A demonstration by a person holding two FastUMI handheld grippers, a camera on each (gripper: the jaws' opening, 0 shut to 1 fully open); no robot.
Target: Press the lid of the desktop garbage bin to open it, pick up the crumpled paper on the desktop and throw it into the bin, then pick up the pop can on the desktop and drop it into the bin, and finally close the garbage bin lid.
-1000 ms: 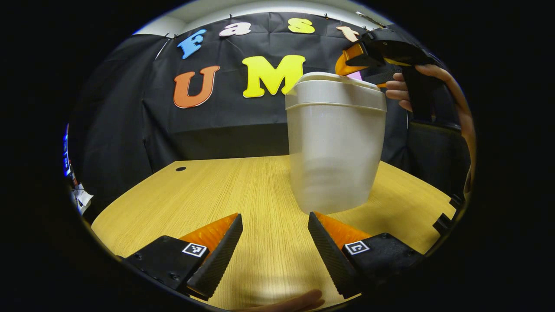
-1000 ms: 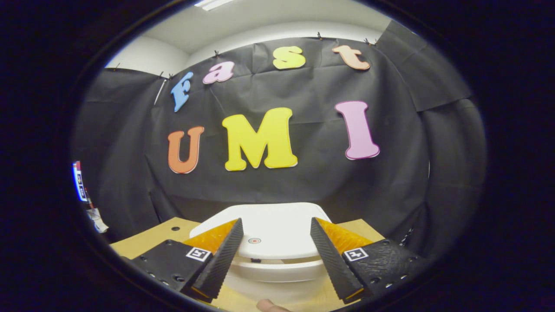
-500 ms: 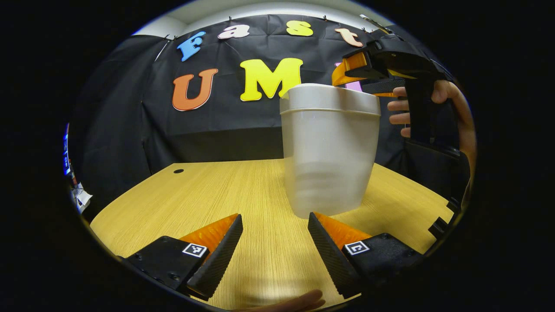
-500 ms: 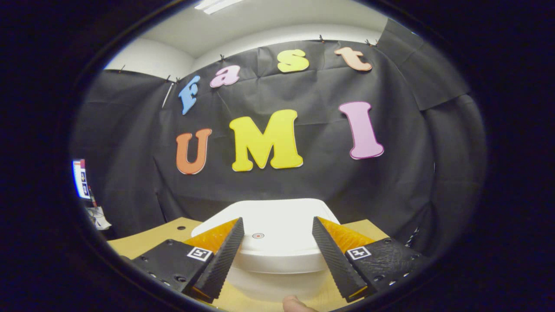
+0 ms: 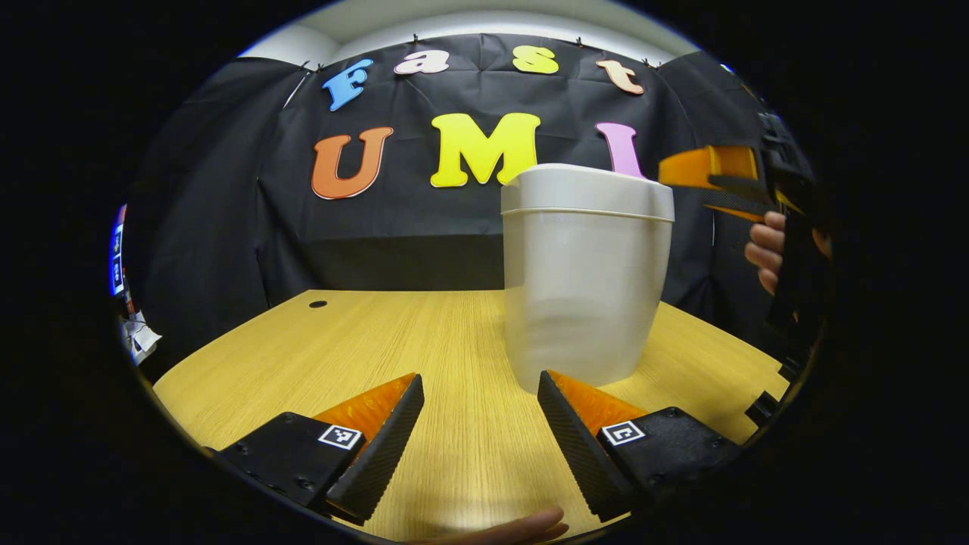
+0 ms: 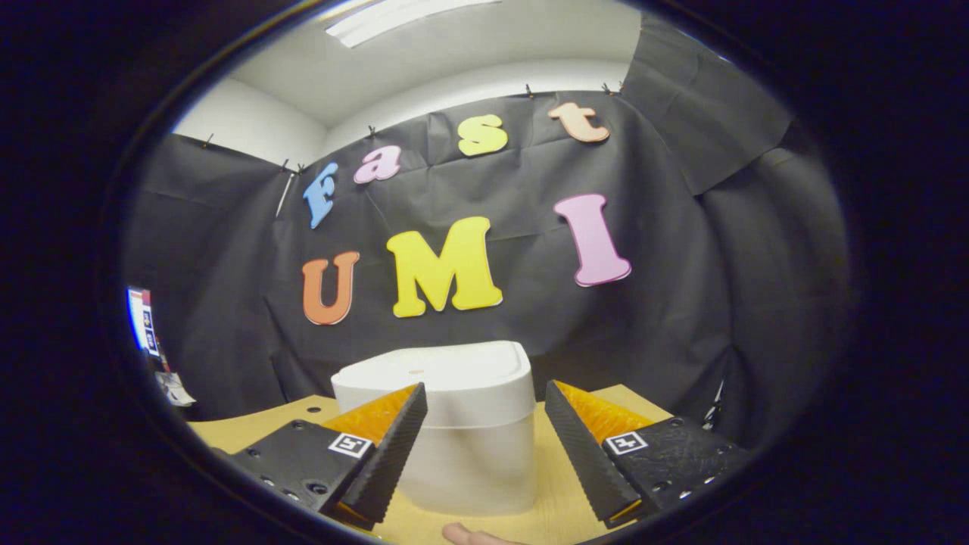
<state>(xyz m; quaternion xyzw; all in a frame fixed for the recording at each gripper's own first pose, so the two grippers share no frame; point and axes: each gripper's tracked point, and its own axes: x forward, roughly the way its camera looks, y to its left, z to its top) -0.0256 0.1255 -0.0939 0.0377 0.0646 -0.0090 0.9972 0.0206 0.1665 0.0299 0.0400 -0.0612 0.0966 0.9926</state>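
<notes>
Both claws, left [image 5: 479,439] and right [image 6: 484,446], gape empty; white bin [image 5: 584,272] stands lidded, contents hidden.

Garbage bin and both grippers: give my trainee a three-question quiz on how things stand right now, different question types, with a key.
1. True or false: the lid of the garbage bin is down flat on the bin.
2. Multiple choice: the left gripper is A) shut on the bin, B) open, low over the table, short of the bin, C) pressing the lid.
3. Fill in the missing word: in the left gripper view, the right gripper is held at the height of the bin's ____.

Key: 1 true; 2 B; 3 lid. In the right gripper view the right gripper is open, holding nothing.
</notes>
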